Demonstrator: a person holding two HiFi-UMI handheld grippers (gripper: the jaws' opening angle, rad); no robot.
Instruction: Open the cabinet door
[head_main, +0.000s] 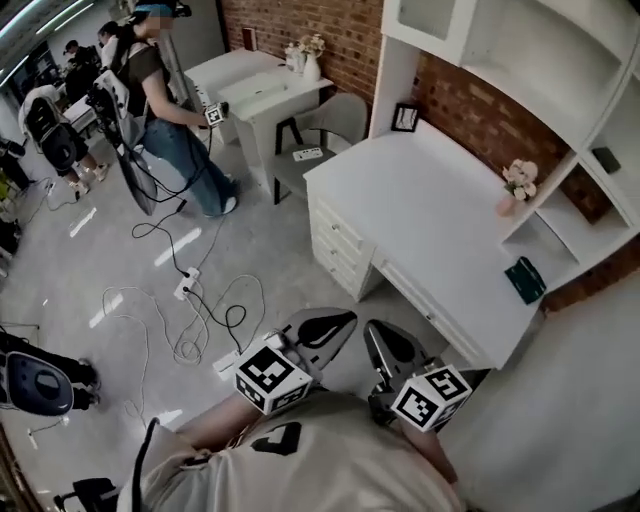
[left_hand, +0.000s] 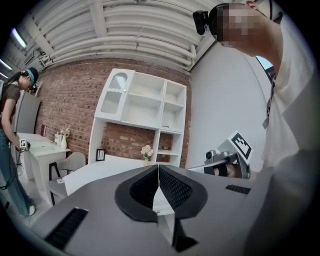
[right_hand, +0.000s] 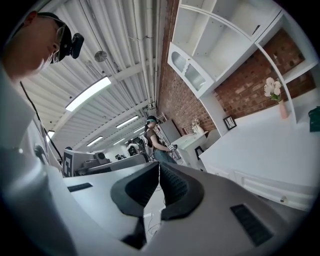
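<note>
Both tools sit low in the head view. The left tool and the right tool each have their jaws pressed together on nothing. The job is not started. The cabinet door, with its little glass window, is shut at the top of the frame, well past the white worktop. The floor leaves room to step closer. Watch the worktop's edge.
</note>
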